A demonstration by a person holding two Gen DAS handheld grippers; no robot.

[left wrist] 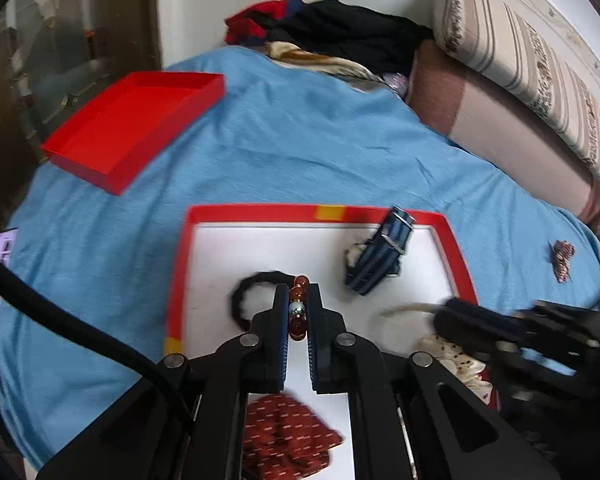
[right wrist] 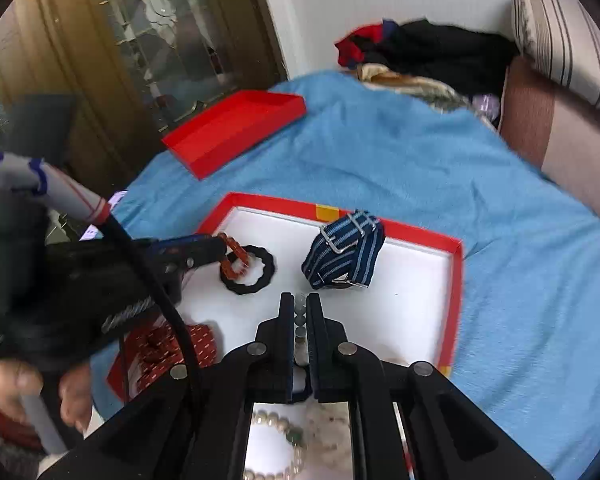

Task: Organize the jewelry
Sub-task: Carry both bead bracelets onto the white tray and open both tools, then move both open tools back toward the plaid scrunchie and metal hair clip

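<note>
Landmark: one red box with a white floor, laid on a blue bedspread.
Lids: one red lid, set well beyond the box on the bedspread.
Grippers: two. The left gripper is clenched on an amber bead bracelet, held over the box floor. The right gripper is clenched on a pale bead strand, also over the box.
Straps: one blue striped watch strap, lying in the box near its far rim.
Hair ties: one black hair tie, lying in the box, left of the strap.
Pearl strings: one pearl string, seen under the right gripper, at the box's near end.
Cloths: one red patterned cloth, at the box's near left corner.
</note>
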